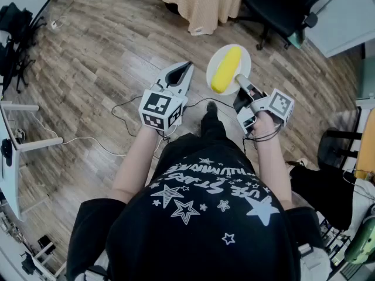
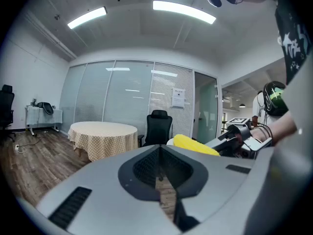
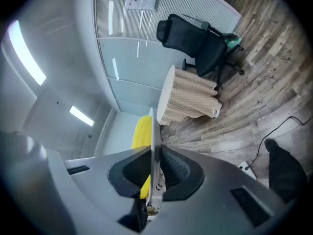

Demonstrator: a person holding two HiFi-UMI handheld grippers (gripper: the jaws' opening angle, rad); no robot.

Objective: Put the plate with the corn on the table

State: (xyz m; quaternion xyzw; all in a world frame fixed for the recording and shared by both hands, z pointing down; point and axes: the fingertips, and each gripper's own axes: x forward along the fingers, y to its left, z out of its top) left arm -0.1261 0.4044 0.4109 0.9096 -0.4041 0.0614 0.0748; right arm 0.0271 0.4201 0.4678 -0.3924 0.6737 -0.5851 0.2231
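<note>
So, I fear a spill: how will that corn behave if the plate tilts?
Rounded and loose, the corn probably rolls if the plate tips. Held only at its rim by the right gripper, the plate may droop.

Head camera looking down, two gripper cameras looking along their jaws

The head view looks steeply down from above the person's shoulders onto both grippers and the wooden floor (image 1: 105,51). The left gripper view sits close behind the left gripper (image 1: 187,68) and faces level across the room. The right gripper view, behind the right gripper (image 1: 242,85), is rolled sideways. All three views share the cloth-covered table (image 1: 202,4), the black office chair (image 1: 281,2) and the corn (image 1: 225,69) on its plate (image 1: 245,60).
</note>
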